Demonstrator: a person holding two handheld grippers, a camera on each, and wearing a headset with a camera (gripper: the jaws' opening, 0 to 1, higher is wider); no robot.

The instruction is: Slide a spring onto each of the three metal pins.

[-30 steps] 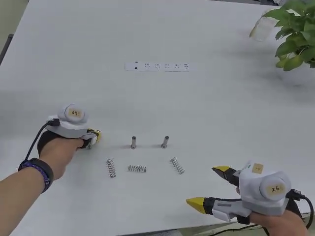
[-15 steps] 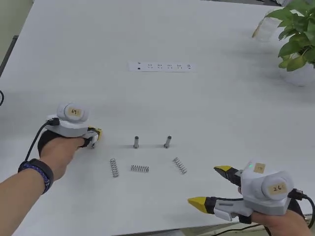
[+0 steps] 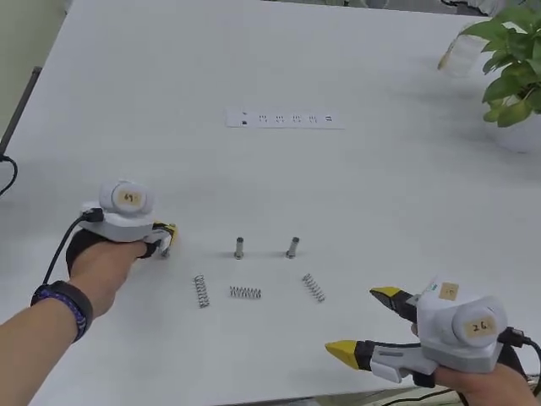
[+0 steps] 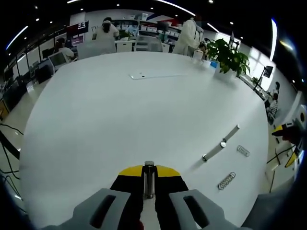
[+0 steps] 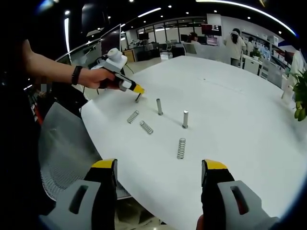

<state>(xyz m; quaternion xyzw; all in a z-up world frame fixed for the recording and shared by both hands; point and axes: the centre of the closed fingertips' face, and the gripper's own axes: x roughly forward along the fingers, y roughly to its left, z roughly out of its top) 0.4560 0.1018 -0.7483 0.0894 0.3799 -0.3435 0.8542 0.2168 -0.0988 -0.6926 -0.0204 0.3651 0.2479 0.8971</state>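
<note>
Table: white table (image 3: 380, 186) in an open office; flat white power strip (image 3: 285, 119) far centre, green potted plant (image 3: 511, 59) far right.
Pins: 2 short metal pins upright near centre, left one (image 3: 239, 248) beside right one (image 3: 292, 247).
Springs: 3 small steel coil springs lying flat just near of the pins: left spring (image 3: 201, 291), mid spring (image 3: 245, 292), right spring (image 3: 314, 287).
Left gripper (image 3: 166, 237): at left, hand low on table; yellow-tipped fingers (image 4: 132, 171) narrow, clamped on third pin (image 4: 149, 178), upright.
Right gripper (image 3: 362, 321): near right, fingers (image 5: 104, 165) spread wide.

right gripper (image 3: 353, 320) sticker: "26" | left gripper (image 3: 166, 233) sticker: illegible
</note>
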